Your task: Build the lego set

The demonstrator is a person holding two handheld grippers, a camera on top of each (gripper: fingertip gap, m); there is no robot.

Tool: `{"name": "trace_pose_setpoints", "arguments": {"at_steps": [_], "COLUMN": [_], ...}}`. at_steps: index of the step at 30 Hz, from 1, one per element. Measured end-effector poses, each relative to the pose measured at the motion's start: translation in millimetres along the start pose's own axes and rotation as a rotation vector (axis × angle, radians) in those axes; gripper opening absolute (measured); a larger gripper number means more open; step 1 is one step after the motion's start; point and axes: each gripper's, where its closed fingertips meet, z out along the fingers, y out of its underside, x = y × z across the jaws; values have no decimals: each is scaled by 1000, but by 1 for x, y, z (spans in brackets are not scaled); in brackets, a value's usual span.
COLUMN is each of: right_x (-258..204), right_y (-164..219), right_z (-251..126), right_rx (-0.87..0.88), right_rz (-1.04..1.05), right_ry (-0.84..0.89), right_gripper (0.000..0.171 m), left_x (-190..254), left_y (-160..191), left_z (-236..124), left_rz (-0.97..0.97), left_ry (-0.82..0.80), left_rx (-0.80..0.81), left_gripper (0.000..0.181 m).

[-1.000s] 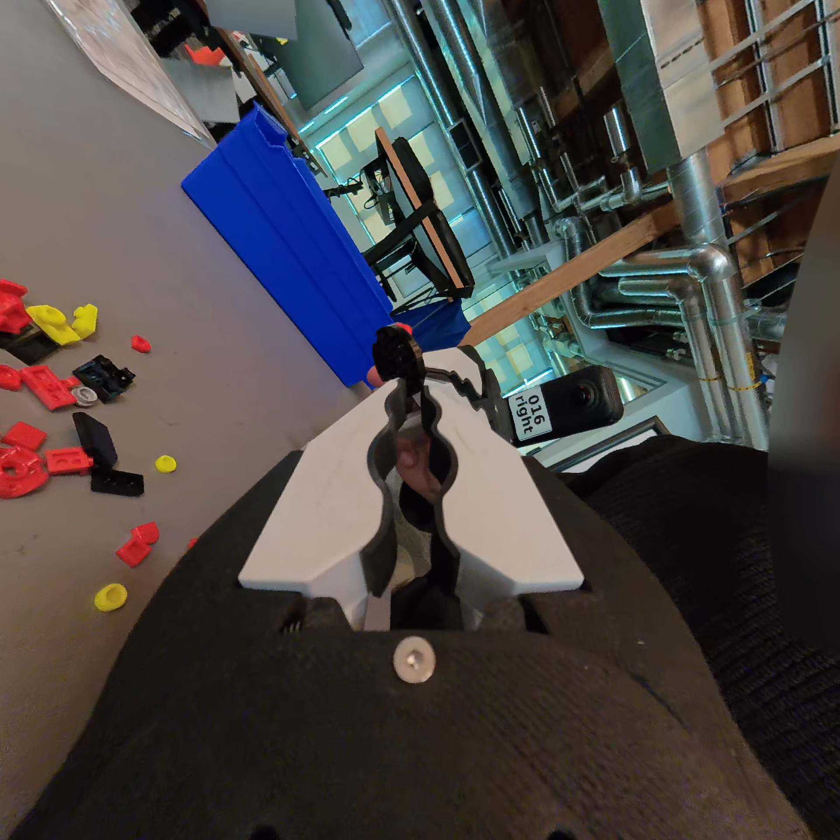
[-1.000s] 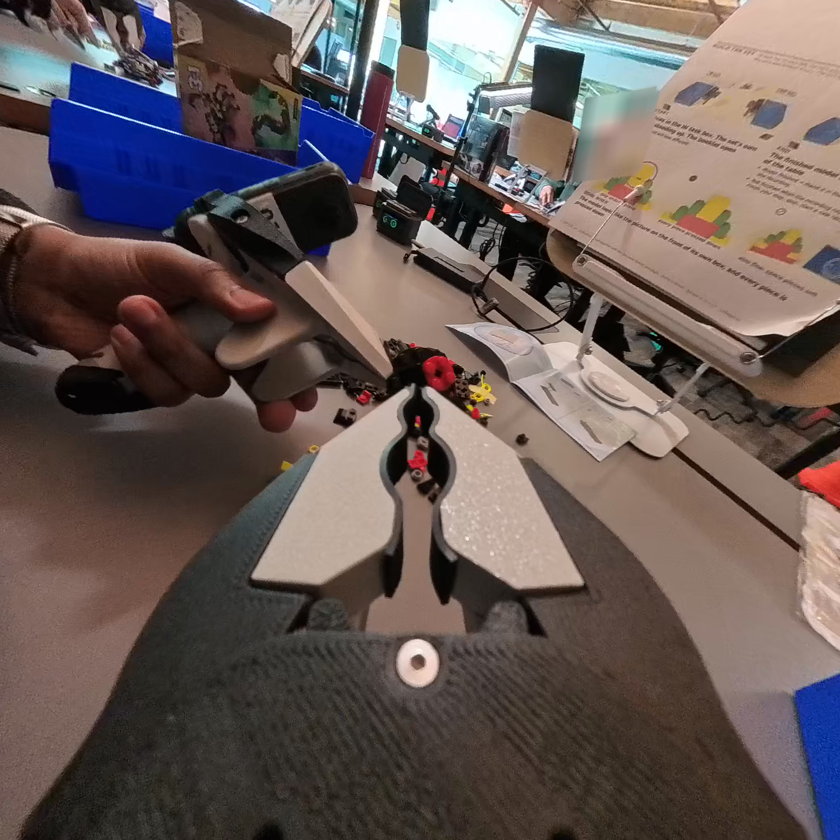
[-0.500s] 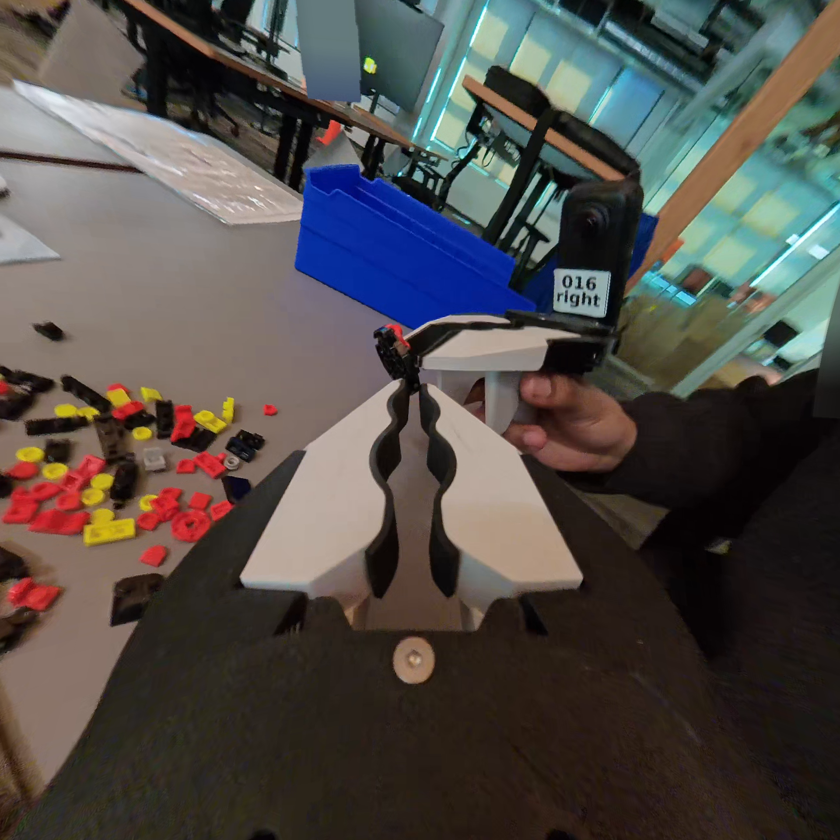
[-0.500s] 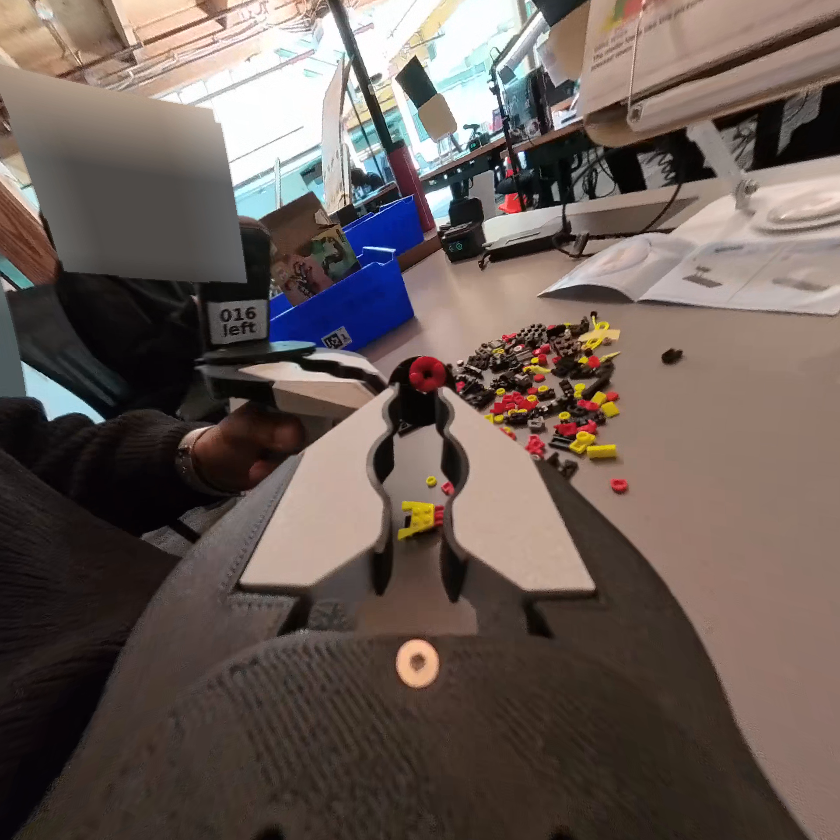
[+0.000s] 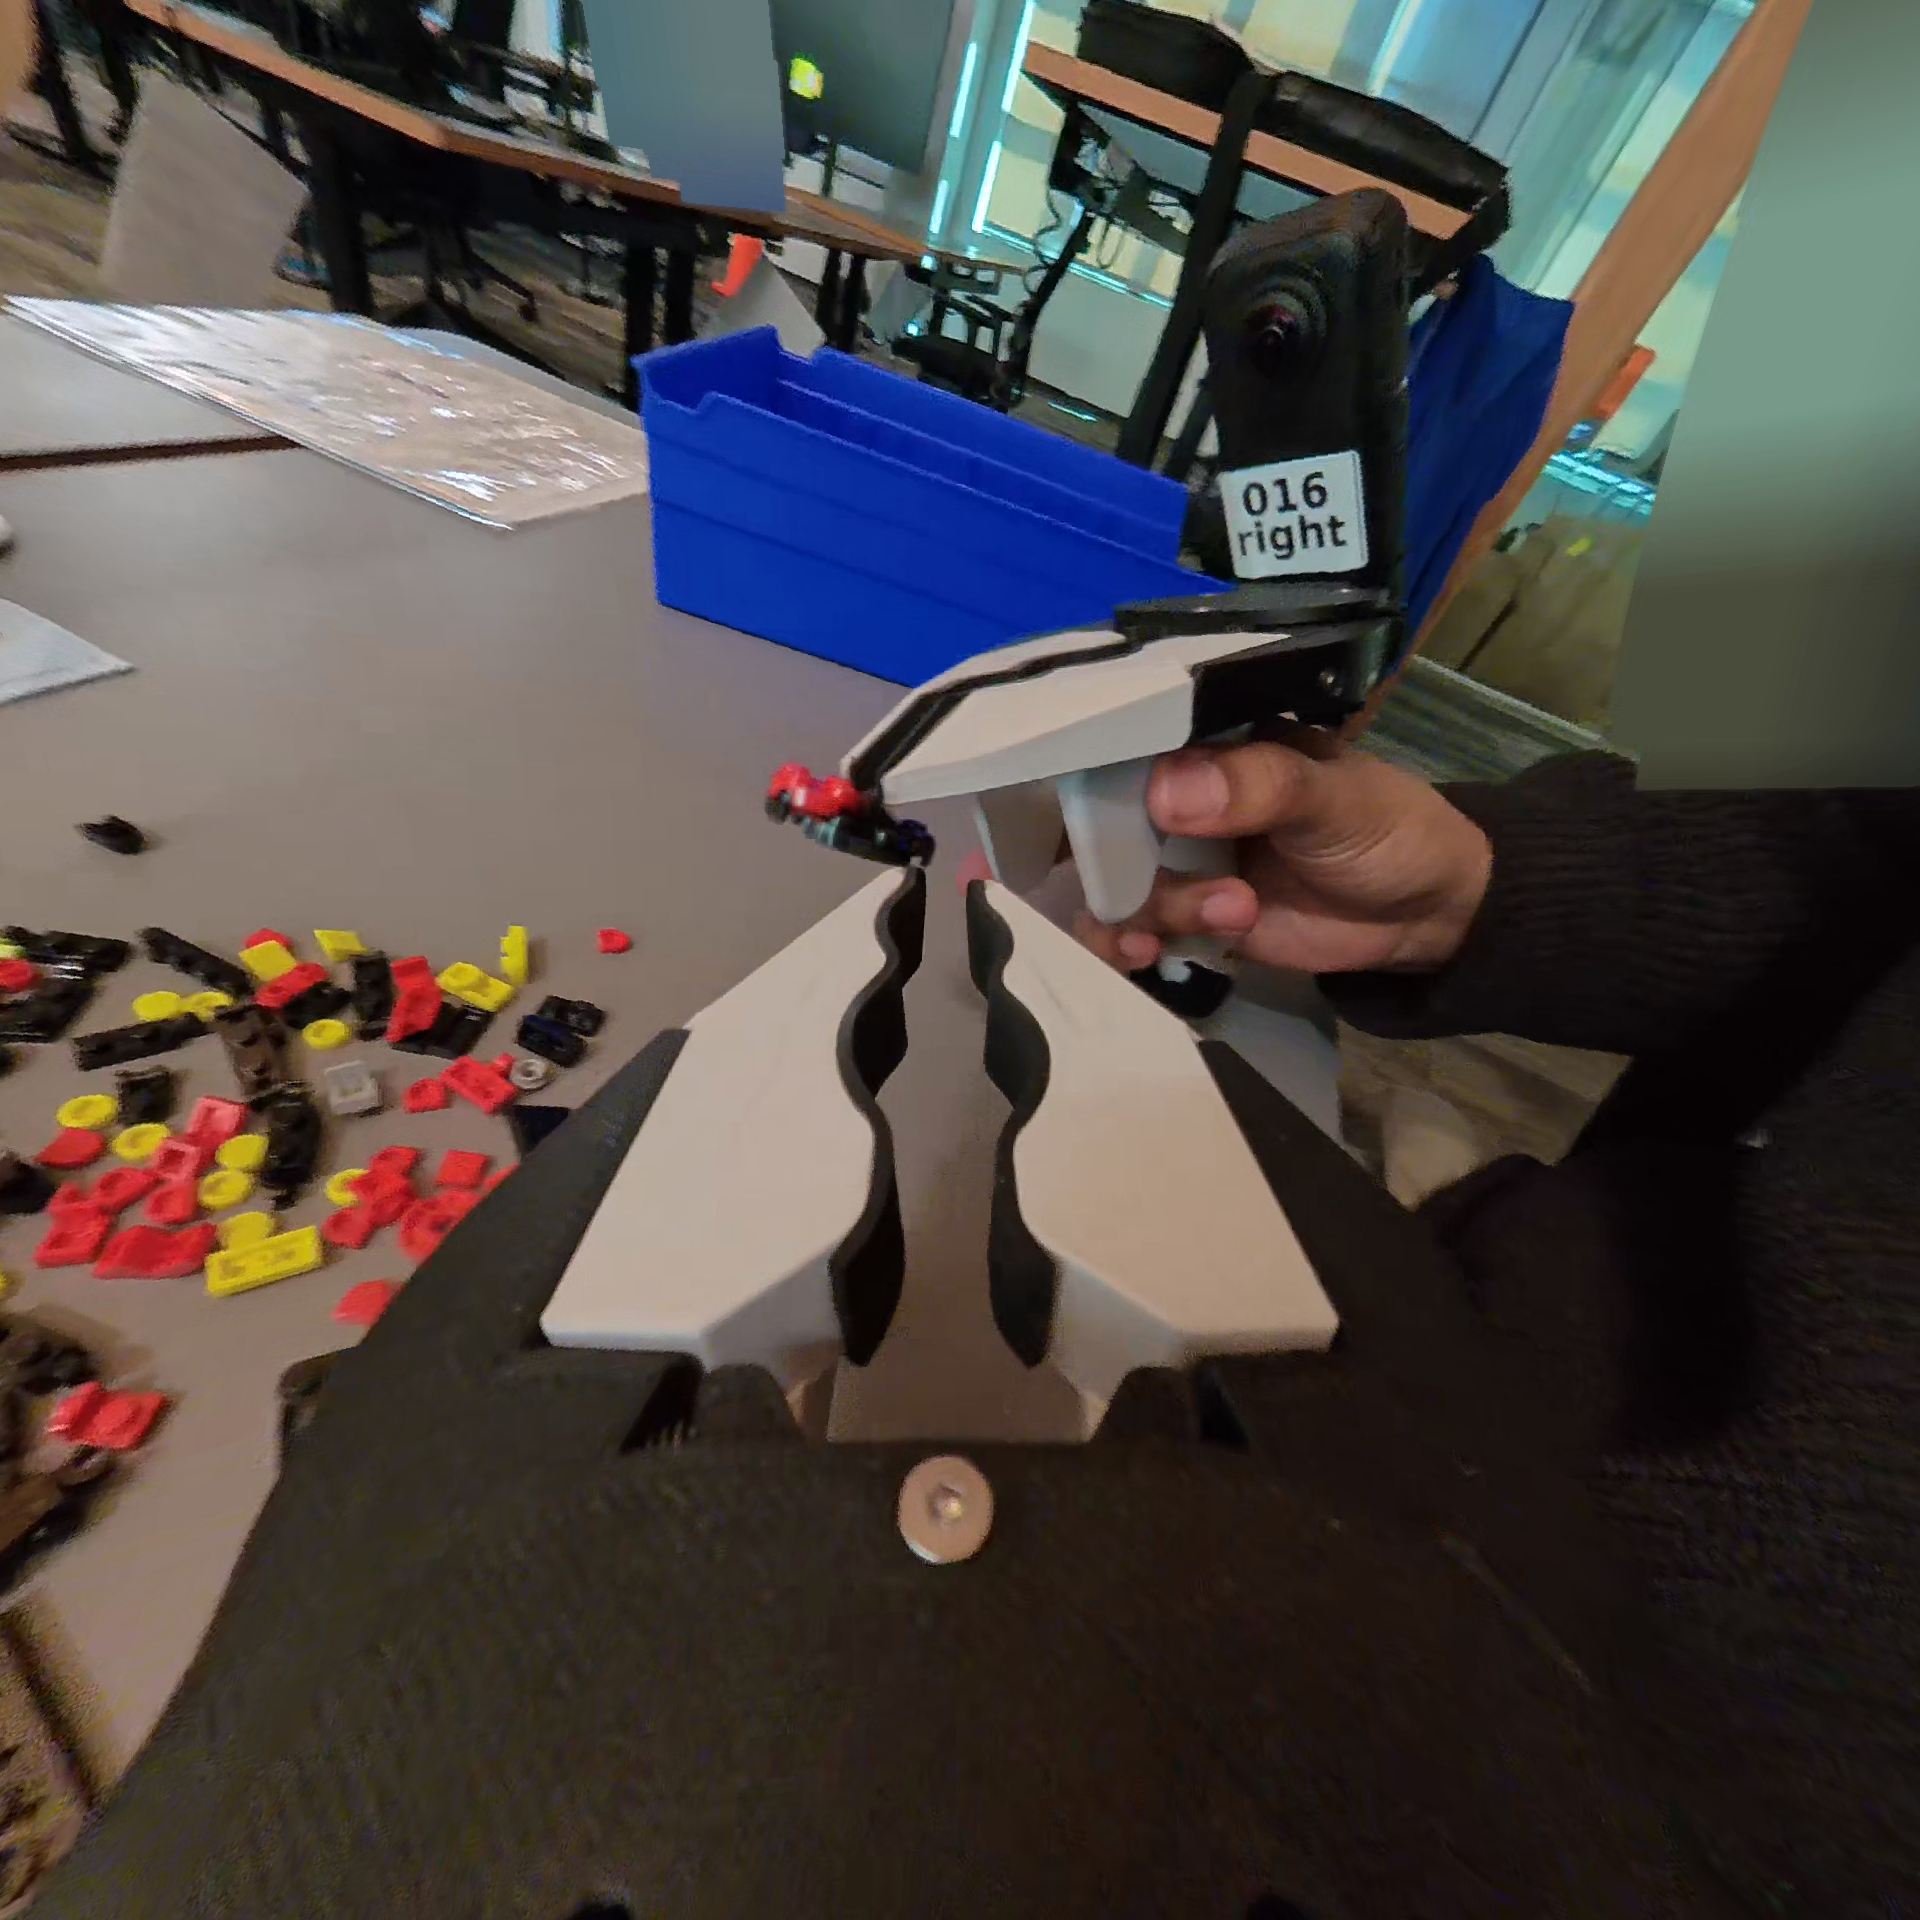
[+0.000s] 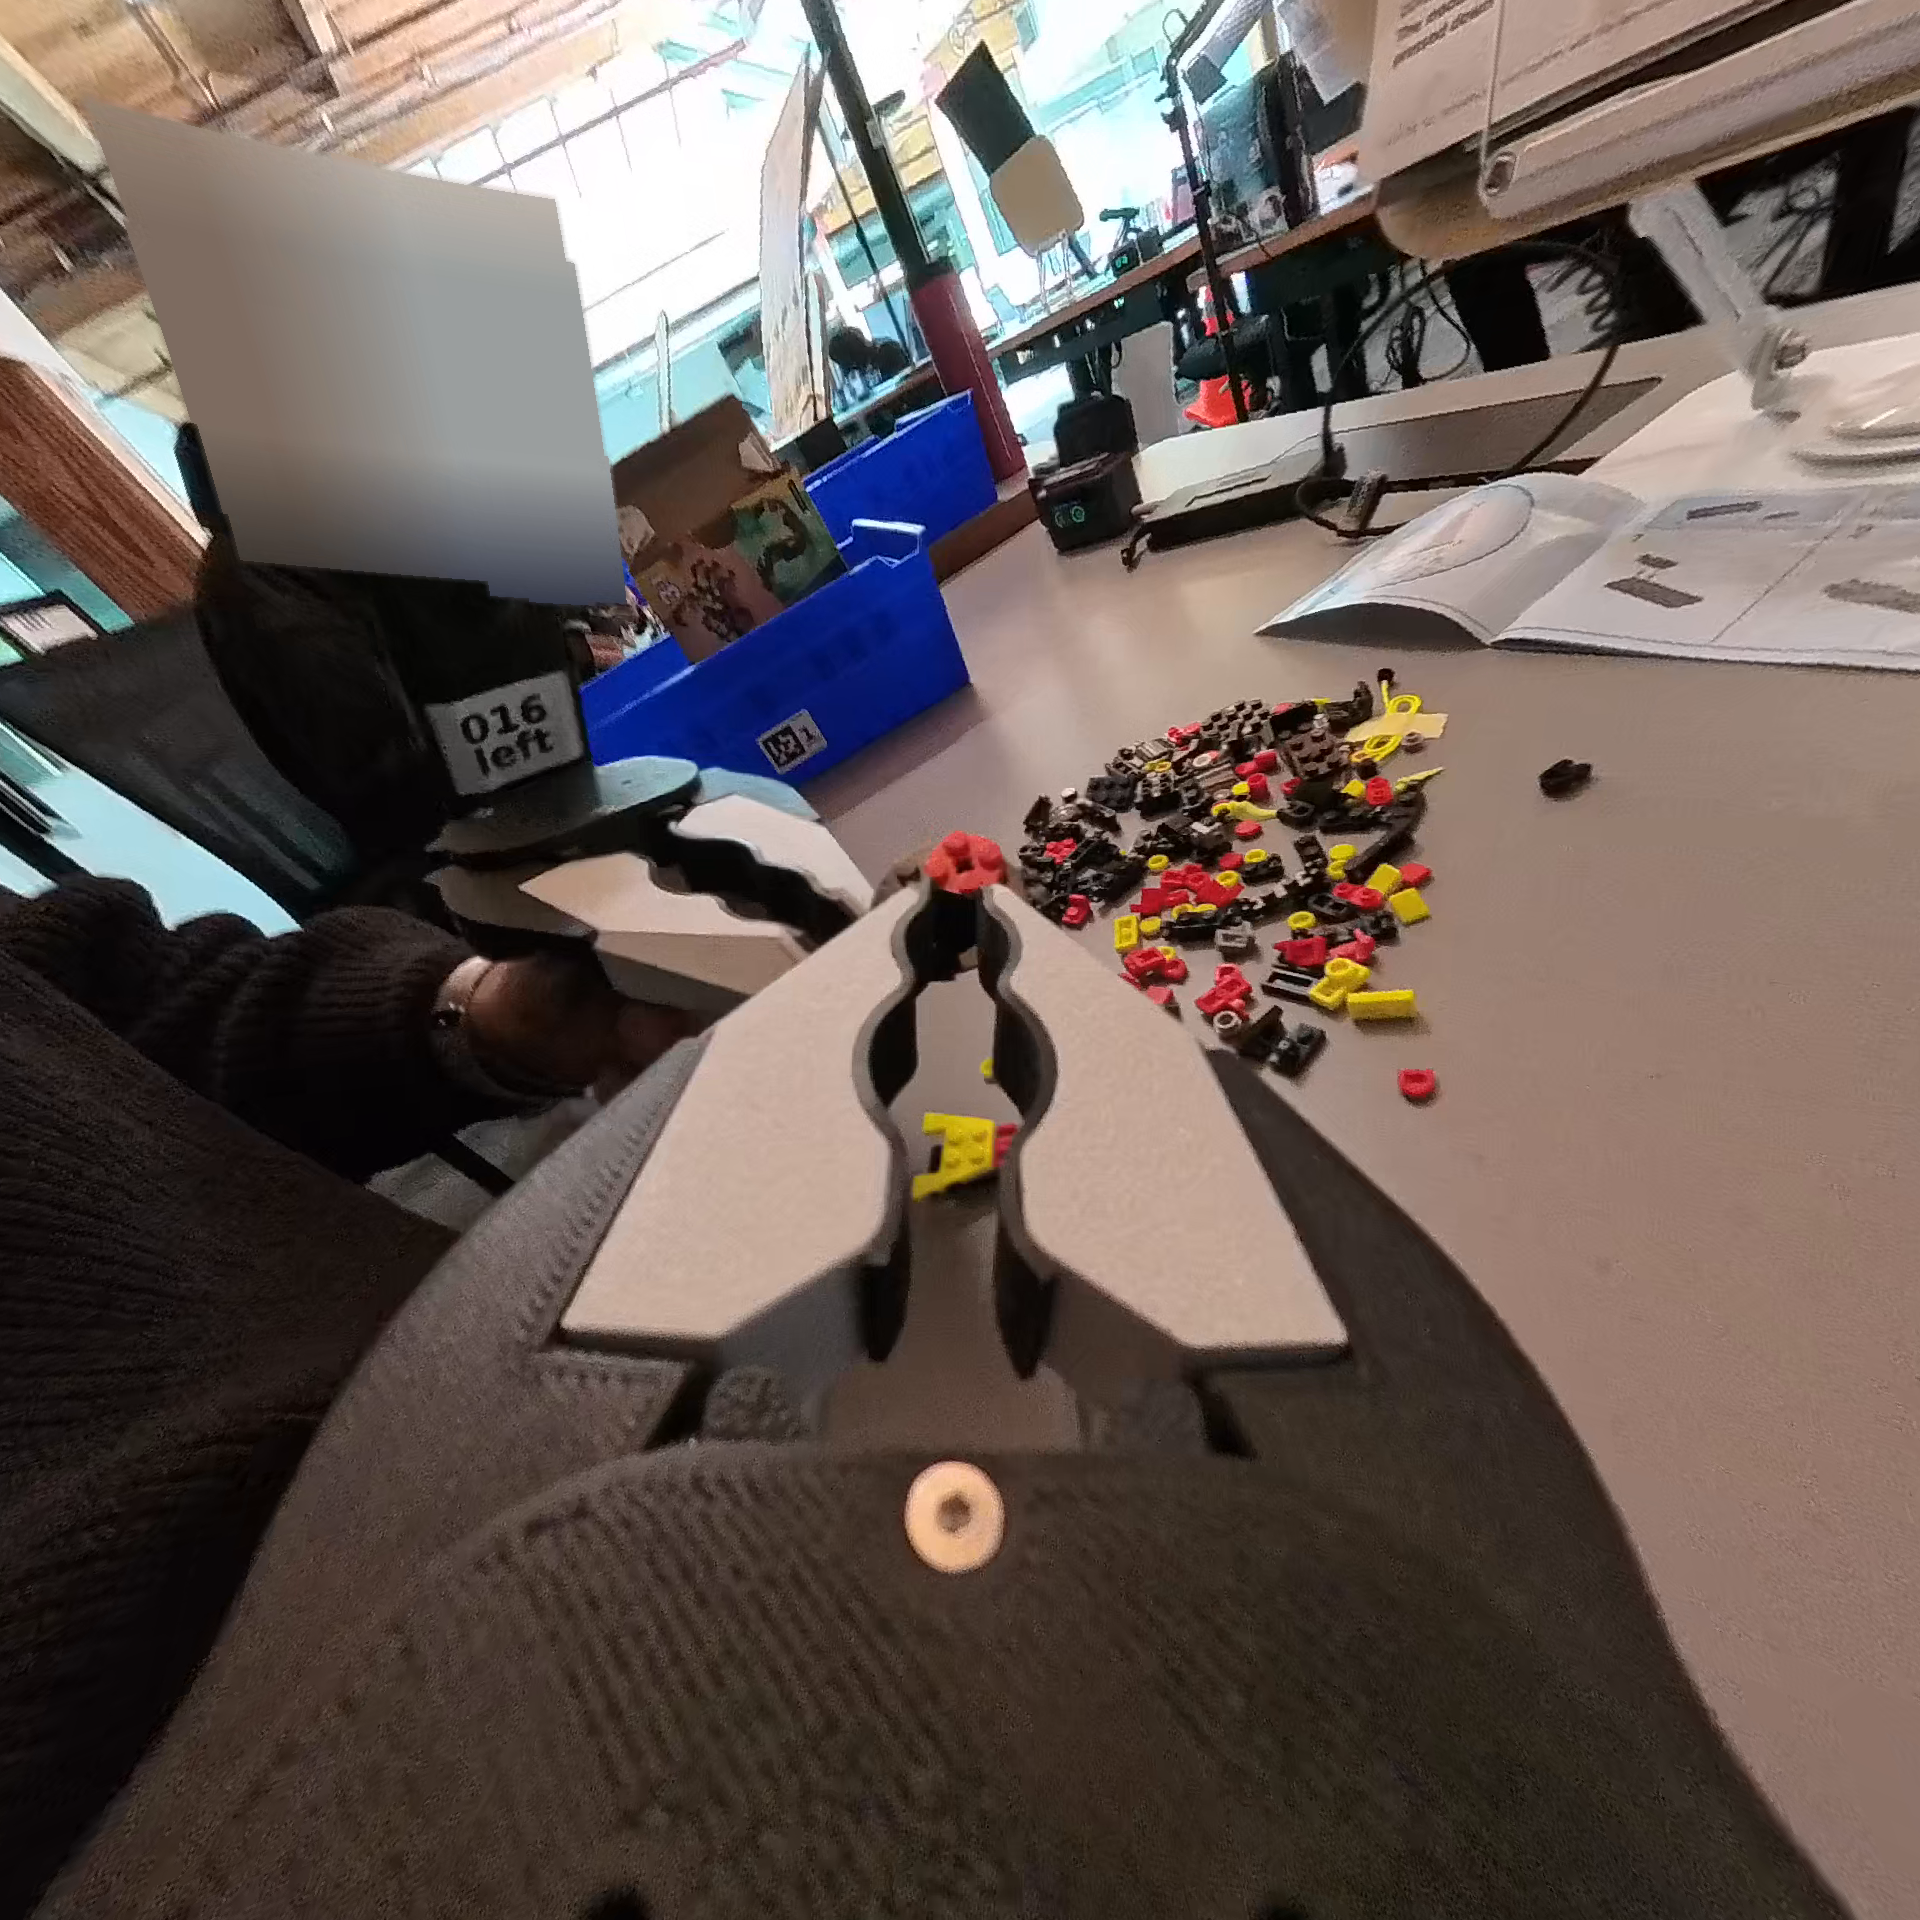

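Your right gripper [image 6: 961, 904] pinches a small red-and-black lego assembly [image 5: 844, 810] at its tips, raised above the table [image 5: 416, 675]. Your left gripper [image 5: 943, 894] is slightly parted and empty, just beneath it. Loose lego pieces [image 6: 1247, 883] lie mid-table.

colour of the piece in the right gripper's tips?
Red on black, clearest in the left wrist view.

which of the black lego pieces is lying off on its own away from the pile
The small black piece to the right of the pile, on bare table toward the open booklet; every other black piece sits within the cluster.
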Motion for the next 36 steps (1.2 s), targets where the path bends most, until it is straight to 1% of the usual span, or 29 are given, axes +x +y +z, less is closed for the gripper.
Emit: {"name": "trace_pose_setpoints", "arguments": {"at_steps": [4,5,7,8,12,16,18,20,22,24,26,30,32,36], "right_x": [-2,-2,-5,-7,-12,1,10,20,29,36,41,64,73,79], "right_y": [4,5,5,6,15,18,16,13,16,25,38,57,65,68], "right_z": [2,2,3,4,8,3,-1,-6,-8,-6,-2,10,17,30], "right_rx": [-46,-56,-52,-53,-93,-145,-154,-151,-171,-218,-288,-413,-482,-528], "right_rz": [-100,-114,-114,-103,-96,-153,-178,-189,-184,-173,-187,-346,-381,-482], "right_ry": [16,18,-4,-18,-47,21,57,96,119,132,147,257,305,345], "right_gripper": [4,4,4,4,0,0,0,0,4,14,24,29,37,34], "left_x": [15,16,13,12,5,-4,-17,-41,-61,-75,-82,-80,-75,-70], "left_y": [2,2,2,2,4,15,13,7,2,0,0,4,6,9], "left_z": [2,2,1,0,0,2,-1,-9,-19,-26,-28,-24,-21,-18], "left_rz": [-170,-200,-203,-189,-136,-83,-71,-82,-104,-140,-174,-173,-160,-172], "left_ry": [150,164,153,147,92,31,-43,-156,-235,-286,-305,-303,-288,-261], "left_rx": [-8,-9,-11,-7,-26,-94,-84,-56,-28,-8,5,-18,-30,-43], "left_gripper": [14,14,0,0,0,0,0,0,0,0,2,5,4,5]}}
